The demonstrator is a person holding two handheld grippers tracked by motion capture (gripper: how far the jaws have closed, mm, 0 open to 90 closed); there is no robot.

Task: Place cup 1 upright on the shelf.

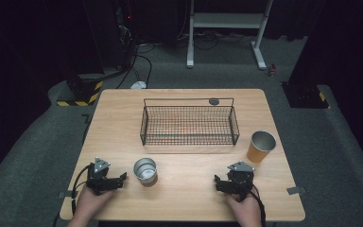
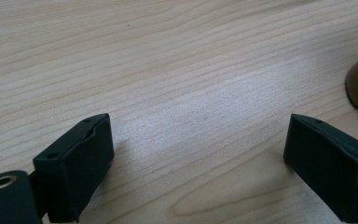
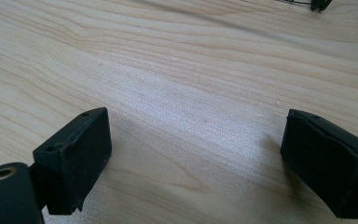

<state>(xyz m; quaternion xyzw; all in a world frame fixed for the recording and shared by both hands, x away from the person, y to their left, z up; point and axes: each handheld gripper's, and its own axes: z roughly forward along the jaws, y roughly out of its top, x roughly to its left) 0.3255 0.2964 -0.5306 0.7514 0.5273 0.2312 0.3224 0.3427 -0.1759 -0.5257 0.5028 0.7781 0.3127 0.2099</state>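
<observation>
High view: pale wood table (image 1: 184, 184) on grey carpet (image 1: 38, 137); dark room.

The left gripper (image 1: 121, 178) is held low at the near left, jaws spread wide and pointed right. The right gripper (image 1: 217, 182) is held low at the near right, jaws likewise spread, pointed left. Both hands are wrapped around the grips.

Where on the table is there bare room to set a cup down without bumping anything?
Bare wood lies between the short silver metal cup and the right hand-held gripper, in front of the black wire basket. The table's left edge beside the basket is free too. It is tighter between the left hand-held gripper and the silver cup, and around the tall orange cup.
</observation>
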